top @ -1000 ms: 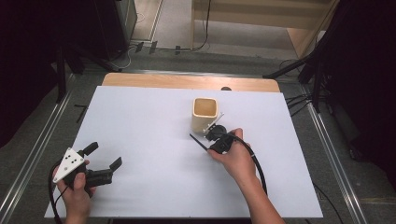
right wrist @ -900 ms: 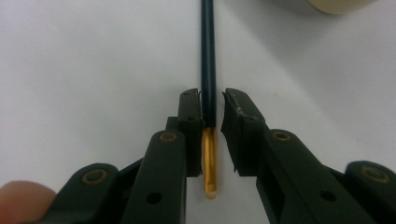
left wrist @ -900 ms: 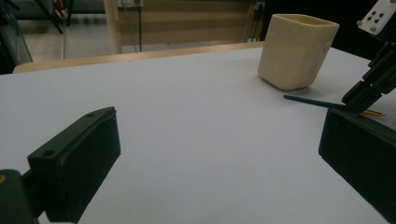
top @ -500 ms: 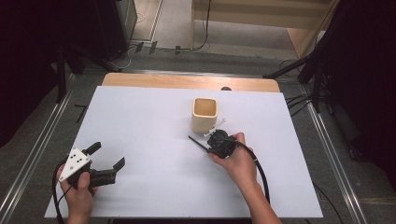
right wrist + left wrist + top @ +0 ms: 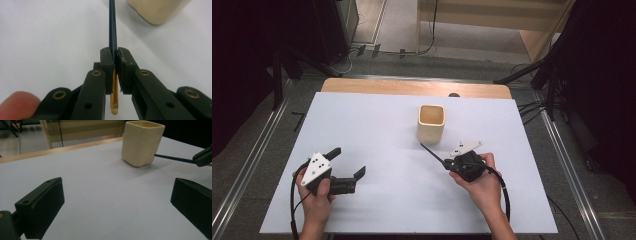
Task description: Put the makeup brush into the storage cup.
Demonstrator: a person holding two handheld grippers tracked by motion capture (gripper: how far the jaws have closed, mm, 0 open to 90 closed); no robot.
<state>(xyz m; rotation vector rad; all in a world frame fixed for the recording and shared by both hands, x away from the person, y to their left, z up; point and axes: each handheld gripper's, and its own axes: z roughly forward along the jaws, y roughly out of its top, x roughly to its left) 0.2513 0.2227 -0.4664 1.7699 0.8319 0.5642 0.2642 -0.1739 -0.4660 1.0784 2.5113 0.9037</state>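
A cream square cup (image 5: 431,123) stands upright right of the table's middle, seen too in the left gripper view (image 5: 142,143) and at the top of the right gripper view (image 5: 157,10). My right gripper (image 5: 446,164) is shut on a dark blue pencil (image 5: 431,152) whose tip points toward the cup's base. In the right gripper view the pencil (image 5: 112,27) runs up between the closed jaws, its gold ferrule and eraser end (image 5: 114,100) hanging behind them. My left gripper (image 5: 347,162) rests open on the table at the front left, nothing between its jaws.
White sheet (image 5: 377,130) covers the table, with a wooden edge (image 5: 412,88) at the far side. Cables and dark stands sit on the floor beyond. The right gripper and pencil (image 5: 175,158) show at the right of the left gripper view.
My right gripper has drawn back from the cup toward the front of the table, pencil still held. The left gripper has shifted slightly forward and right.
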